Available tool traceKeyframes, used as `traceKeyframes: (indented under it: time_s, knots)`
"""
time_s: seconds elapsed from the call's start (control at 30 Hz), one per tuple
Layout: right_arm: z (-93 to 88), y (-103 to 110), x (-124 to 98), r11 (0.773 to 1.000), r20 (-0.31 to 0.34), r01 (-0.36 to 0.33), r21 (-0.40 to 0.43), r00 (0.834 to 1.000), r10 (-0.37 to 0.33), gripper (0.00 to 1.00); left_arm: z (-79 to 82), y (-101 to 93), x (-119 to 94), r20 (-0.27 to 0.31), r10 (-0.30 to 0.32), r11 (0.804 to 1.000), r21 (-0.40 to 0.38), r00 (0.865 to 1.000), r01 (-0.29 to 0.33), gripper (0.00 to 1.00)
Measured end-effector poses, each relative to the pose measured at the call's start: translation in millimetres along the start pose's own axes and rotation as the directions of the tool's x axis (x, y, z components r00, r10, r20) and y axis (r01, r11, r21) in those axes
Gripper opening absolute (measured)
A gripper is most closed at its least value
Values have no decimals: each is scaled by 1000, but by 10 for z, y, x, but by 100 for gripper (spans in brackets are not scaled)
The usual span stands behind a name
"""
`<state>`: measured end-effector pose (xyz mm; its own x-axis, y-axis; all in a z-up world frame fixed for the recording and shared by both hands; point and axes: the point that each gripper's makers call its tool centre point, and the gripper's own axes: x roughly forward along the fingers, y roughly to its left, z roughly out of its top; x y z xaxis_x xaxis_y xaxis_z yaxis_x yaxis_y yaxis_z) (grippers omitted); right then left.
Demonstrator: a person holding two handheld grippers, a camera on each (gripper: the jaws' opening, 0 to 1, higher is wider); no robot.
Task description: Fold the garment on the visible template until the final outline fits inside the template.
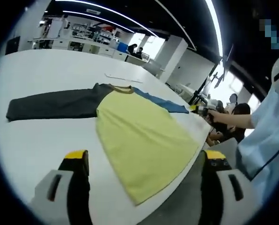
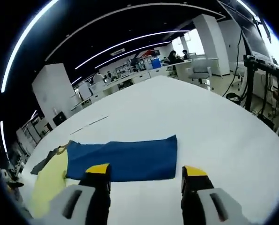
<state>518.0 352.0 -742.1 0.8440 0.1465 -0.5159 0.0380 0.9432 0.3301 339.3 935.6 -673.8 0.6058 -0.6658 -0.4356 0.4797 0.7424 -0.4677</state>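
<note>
In the left gripper view the left gripper (image 1: 146,161) hangs low over the white table (image 1: 41,140), its two yellow-tipped jaws spread wide at 7 and 5 o'clock with nothing between them. Past the tips lies the shirt (image 1: 139,136), spread flat: a soft, smooth yellow body, roughly a long rectangle, whose long axis runs from its hem at 6 o'clock up to an olive collar (image 1: 123,89) at 12. A dark grey sleeve (image 1: 55,104) stretches straight out toward 9 o'clock, and a blue sleeve (image 1: 163,101) toward 2, so the sleeves form a cross-line to the body. The hem corner at 4 o'clock looks to reach the table's edge, though the fisheye bend makes that hard to judge. Farther off, at 11 o'clock, a thin pale strip (image 1: 123,77) lies on the table. In the right gripper view the right gripper (image 2: 146,180) is likewise wide open and empty, its tips just short of the blue sleeve (image 2: 125,159), which lies flat as a broad rectangle pointing toward 3 o'clock; the yellow body (image 2: 48,180) shows at 8.
</note>
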Motion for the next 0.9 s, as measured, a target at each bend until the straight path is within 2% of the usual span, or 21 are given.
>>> traceKeyframes:
  time_s: [0.13, 0.33, 0.43, 0.47, 0.6, 0.73, 0.9]
  knots:
    - [2, -181, 125, 999, 3, 28, 28, 1000, -28, 49, 24, -38, 17, 8, -6, 1000, -14, 1000, 6, 97]
    - [-26, -394, 165, 994, 7, 83, 67, 996, -84, 30, -11, -103, 40, 11, -16, 999, -30, 1000, 17, 96]
    - [-104, -421, 176, 994, -19, 100, 43, 995, -100, 16, -43, -102, 36, 14, -14, 999, -41, 1000, 14, 96]
    - [-98, -427, 176, 994, -9, 103, 27, 995, -102, 13, -57, -105, 34, 13, -14, 999, -49, 1000, 15, 96]
    - [-109, -480, 171, 990, -12, 132, 51, 991, -131, 1, -83, -106, 17, 15, -12, 999, -53, 1000, 13, 95]
    - [-28, -430, 122, 989, 21, 125, 73, 992, -127, 0, -65, -90, -4, 24, -8, 999, -50, 1000, 10, 95]
    - [106, -257, 54, 994, 45, 92, 61, 994, -95, 0, -65, -75, -19, 33, -8, 999, -46, 999, 10, 94]
